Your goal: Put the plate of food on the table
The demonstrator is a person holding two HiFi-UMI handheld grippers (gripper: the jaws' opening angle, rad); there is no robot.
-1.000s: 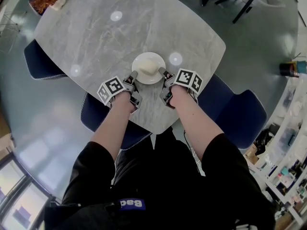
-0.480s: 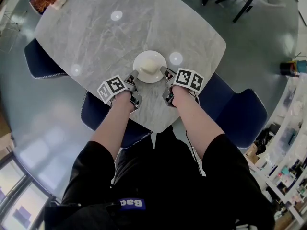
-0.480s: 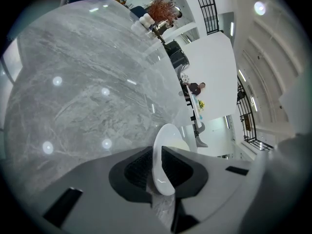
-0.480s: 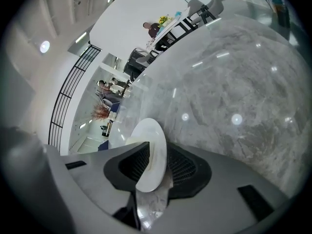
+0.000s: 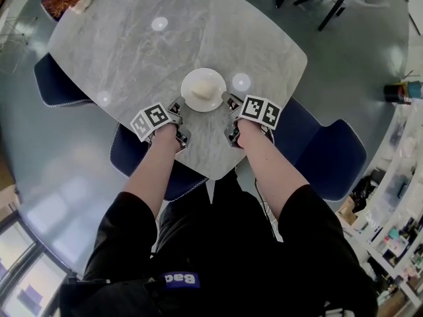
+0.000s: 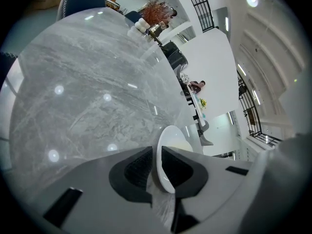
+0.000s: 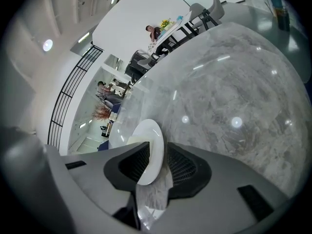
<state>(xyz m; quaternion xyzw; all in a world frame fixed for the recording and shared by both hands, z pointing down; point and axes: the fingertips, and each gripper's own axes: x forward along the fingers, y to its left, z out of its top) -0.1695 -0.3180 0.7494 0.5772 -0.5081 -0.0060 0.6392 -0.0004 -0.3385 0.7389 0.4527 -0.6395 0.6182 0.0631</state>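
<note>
Plate (image 5: 189, 84), rim clamped by left tongs (image 5: 178, 104), right tongs (image 5: 228, 100), perhaps touching table (image 5: 132, 45)

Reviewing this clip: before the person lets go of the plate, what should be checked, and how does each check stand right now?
1. Jaws of the left gripper closed on the rim of the plate: ok.
2. Jaws of the right gripper closed on the opposite rim: ok.
3. The food sits near the middle of the plate, not at its edge: ok.
4. The plate is over the table, inside its near edge: ok.
5. The plate's underside rests on the table: cannot tell, since no view shows the contact.
</note>
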